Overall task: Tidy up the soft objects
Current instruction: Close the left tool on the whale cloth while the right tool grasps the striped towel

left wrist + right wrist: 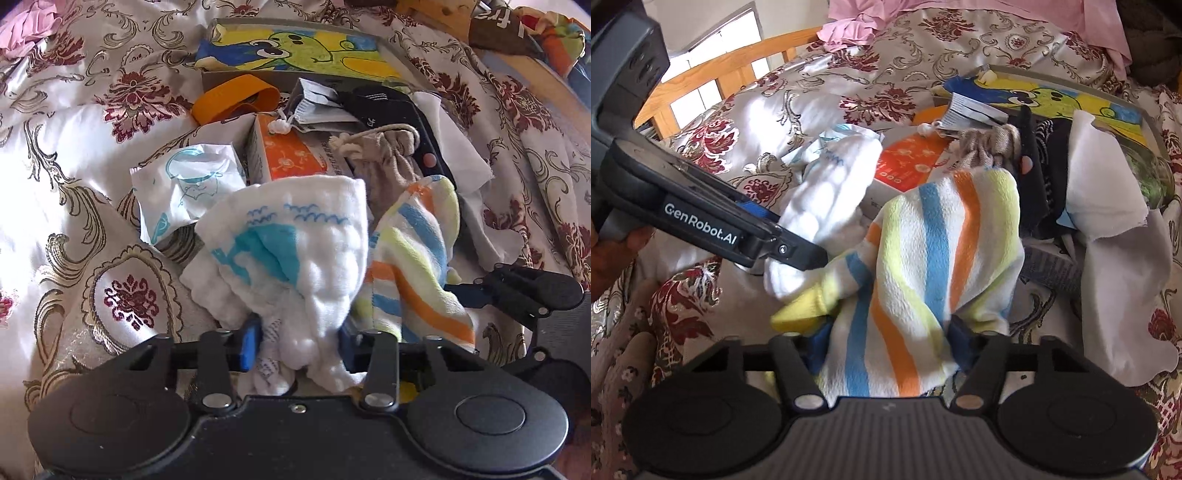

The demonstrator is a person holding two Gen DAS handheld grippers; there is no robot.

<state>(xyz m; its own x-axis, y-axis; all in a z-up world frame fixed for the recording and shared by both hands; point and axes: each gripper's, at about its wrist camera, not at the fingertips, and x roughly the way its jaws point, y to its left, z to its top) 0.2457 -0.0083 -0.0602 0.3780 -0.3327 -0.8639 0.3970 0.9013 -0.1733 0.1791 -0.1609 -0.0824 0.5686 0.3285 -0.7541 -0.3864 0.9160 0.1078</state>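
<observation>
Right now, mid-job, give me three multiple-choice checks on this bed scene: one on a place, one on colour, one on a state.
1. Where does the grey drawstring pouch lie?
A. beyond the two cloths, beside the orange box
B. on the pink fabric
C. in the right tongs

2. Which stripes does the striped towel show?
A. red and black
B. blue, orange and yellow-green
C. purple only

3. What do the left tongs hold?
A. nothing
B. the orange band
C. the white cloth with blue print

Answers: 1 A, it sits behind the cloths next to the box; 2 B, those stripes run across white; 3 C, the cloth bunches between the blue pads.
</observation>
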